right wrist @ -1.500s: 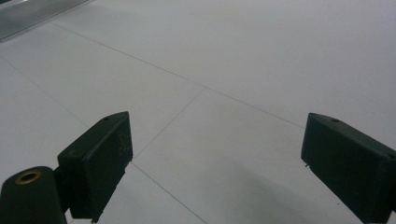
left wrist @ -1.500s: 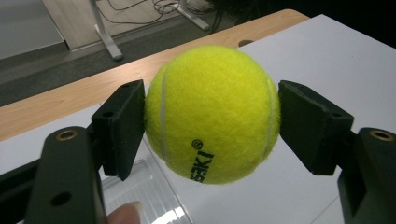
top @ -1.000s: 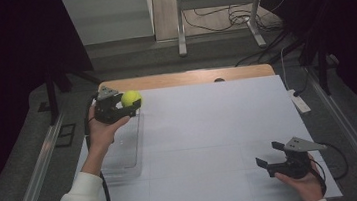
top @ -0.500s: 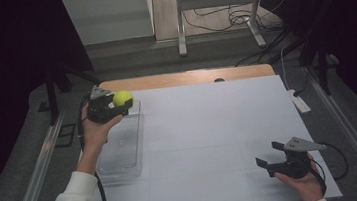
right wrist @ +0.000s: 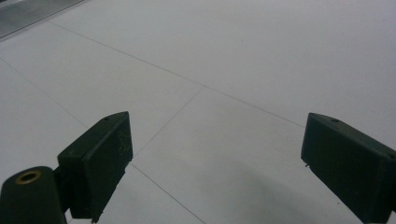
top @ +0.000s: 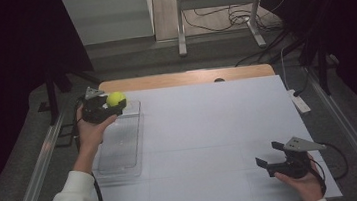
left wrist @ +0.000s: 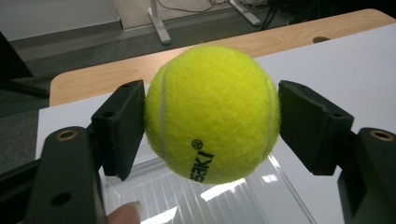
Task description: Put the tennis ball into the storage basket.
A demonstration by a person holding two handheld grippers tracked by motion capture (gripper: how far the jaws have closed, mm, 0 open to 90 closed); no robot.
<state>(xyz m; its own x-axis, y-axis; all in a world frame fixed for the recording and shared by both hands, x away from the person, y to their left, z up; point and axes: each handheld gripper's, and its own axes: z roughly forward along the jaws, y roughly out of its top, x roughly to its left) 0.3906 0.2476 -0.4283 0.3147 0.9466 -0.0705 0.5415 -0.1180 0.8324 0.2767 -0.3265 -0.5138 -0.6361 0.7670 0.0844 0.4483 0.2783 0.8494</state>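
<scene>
Tennis ball (left wrist: 212, 112) sat clamped between the 2 jaws of the left gripper (top: 116, 104).
Below that gripper lay a clear tray (top: 121, 151) on the white table (top: 209, 127); well apart, the right gripper (top: 272, 160) hung spread, gripping nothing.

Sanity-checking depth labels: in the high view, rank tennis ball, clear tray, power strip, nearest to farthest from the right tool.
1. Power strip: right table edge, beyond the right tool.
2. Clear tray: left side of the table.
3. Tennis ball: far left, in the left tool, over the tray's far end.
</scene>
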